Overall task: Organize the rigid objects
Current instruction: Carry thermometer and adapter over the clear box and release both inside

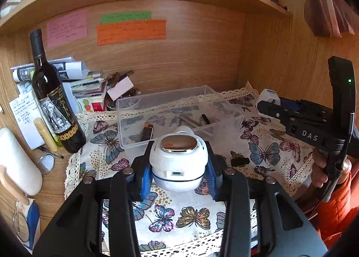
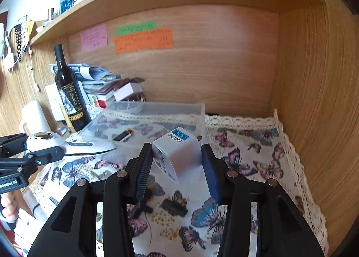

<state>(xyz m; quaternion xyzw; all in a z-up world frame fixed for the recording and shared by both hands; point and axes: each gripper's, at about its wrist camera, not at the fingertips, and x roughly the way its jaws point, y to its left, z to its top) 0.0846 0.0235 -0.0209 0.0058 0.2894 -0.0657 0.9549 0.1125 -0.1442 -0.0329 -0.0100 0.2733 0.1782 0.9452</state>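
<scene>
Left gripper: my left gripper (image 1: 179, 173) is clamped on a glossy white, rounded plastic gadget with an oval chrome-rimmed top (image 1: 178, 158); both blue ribbed pads press its sides.

Right gripper: my right gripper (image 2: 177, 162) grips a white cube-shaped plastic travel adapter with a blue label (image 2: 177, 153), one pad on each flat side, the cube tilted, the label facing up.

Where the bin lies: the clear rectangular plastic bin (image 1: 125, 108) sits straight ahead of both grippers, its near wall just beyond the white gadget in the left view. Its long axis runs left to right across the cloth.

Which hand is nearer: I judge the left, since its load hangs just before the bin's near rim; the adapter shows in front of the bin's right corner.

Already in the bin: a small dark brown block (image 1: 147, 134) and a slim metallic tube (image 1: 189, 120), both lying flat.

Still on the cloth: a short black cylinder (image 2: 174, 207) lies below the right gripper.

Surface: a butterfly-printed cotton cloth with lace edging (image 2: 258, 167), soft and slightly rumpled, over a wood-grain desk.

Neighbours: a dark glass wine bottle (image 1: 52, 104) stands upright left of the bin, well apart from both loads.

Next move, as I read it: carry forward over the rim, then release.
</scene>
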